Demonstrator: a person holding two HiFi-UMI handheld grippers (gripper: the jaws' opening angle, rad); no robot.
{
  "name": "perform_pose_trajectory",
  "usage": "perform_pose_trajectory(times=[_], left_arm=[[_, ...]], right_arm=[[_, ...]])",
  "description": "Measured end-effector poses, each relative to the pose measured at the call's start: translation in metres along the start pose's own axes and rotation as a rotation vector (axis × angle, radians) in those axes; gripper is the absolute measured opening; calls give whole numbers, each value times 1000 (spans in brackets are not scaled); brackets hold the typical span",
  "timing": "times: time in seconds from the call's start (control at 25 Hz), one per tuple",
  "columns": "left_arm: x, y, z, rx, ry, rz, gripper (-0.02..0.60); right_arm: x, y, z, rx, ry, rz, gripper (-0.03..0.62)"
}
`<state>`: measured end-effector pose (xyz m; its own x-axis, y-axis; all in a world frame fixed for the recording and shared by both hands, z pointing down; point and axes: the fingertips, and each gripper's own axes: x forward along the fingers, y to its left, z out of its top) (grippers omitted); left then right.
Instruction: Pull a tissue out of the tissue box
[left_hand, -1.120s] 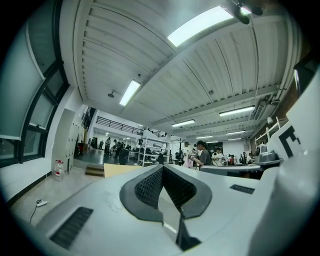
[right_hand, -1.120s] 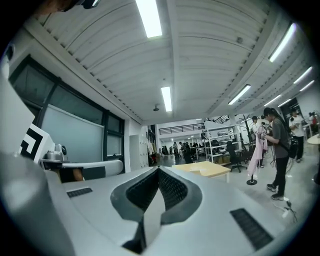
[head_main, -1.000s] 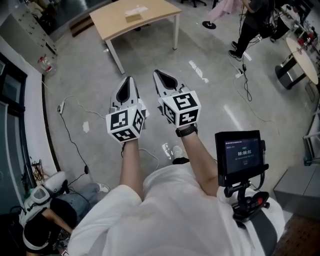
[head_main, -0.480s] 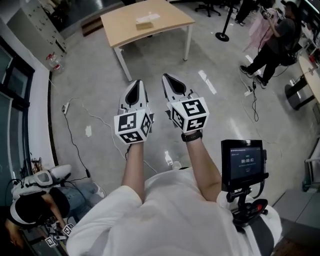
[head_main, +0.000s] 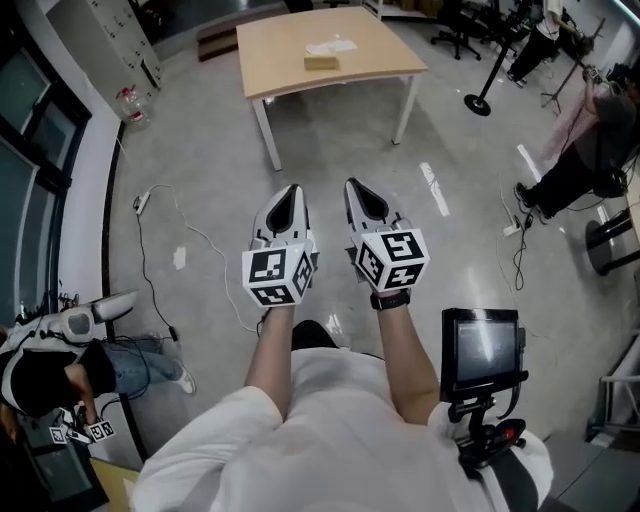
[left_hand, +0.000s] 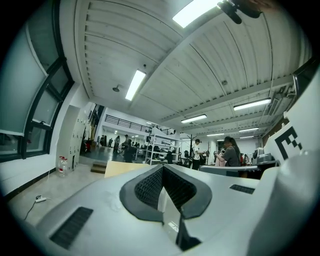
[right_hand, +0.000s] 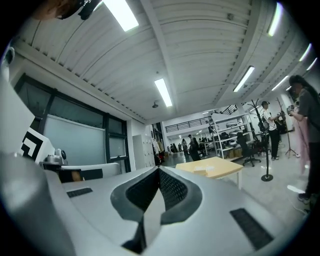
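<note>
A tan tissue box (head_main: 321, 63) lies on a light wooden table (head_main: 290, 70) at the top of the head view, with a white sheet (head_main: 331, 46) just beyond it. My left gripper (head_main: 292, 190) and right gripper (head_main: 353, 184) are held side by side over the grey floor, well short of the table, both pointing level towards it. Both are shut with nothing between their jaws. The right gripper view shows its gripper (right_hand: 159, 171) shut, with the table (right_hand: 220, 170) and the box (right_hand: 202, 171) far ahead. In the left gripper view, the left gripper (left_hand: 163, 168) is shut, and the table's edge (left_hand: 117, 168) shows behind it.
A person crouches at the lower left (head_main: 50, 370) beside the window wall. Cables (head_main: 165, 225) trail over the floor on the left. A pole stand (head_main: 482, 98) and people (head_main: 590, 150) are at the right. A screen (head_main: 484, 346) hangs at my chest.
Both grippers and the view have moved forward across the floor; the table now sits nearer and further right in view. Both stay shut and side by side.
</note>
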<state>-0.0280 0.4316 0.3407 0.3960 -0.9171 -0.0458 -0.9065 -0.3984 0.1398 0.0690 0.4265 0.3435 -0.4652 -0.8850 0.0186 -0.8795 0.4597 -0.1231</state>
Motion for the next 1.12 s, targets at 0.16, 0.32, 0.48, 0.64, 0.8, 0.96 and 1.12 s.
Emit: perform_pose_trajectory(times=[0.16,0.32,0.48,0.64,0.8,0.96,1.12], left_arm=[[27,16,-8,-2,32,11,2],[71,36,-16,-24,31,-15,2],[125,56,-9,-36,25,-65,2],[180,86,18,-31,-8,-96,2],[222,118,28,-33,-15,-120,2],[254,148,29,-38,-15,-137,2],[281,171,25,-52,-1,-136,0]], right_arm=[[27,-16,-7,12,24,-3,-2],[67,-28,-10,-12,25,-10,-2],[115,-50,2,-13,14,-40,-2],[167,-67,25,-33,-7,-69,-2],[222,-76,33,-43,-9,-82,-2],[269,-75,36,-51,-14,-80,-2],[306,-78,31,-53,6,-65,-2]])
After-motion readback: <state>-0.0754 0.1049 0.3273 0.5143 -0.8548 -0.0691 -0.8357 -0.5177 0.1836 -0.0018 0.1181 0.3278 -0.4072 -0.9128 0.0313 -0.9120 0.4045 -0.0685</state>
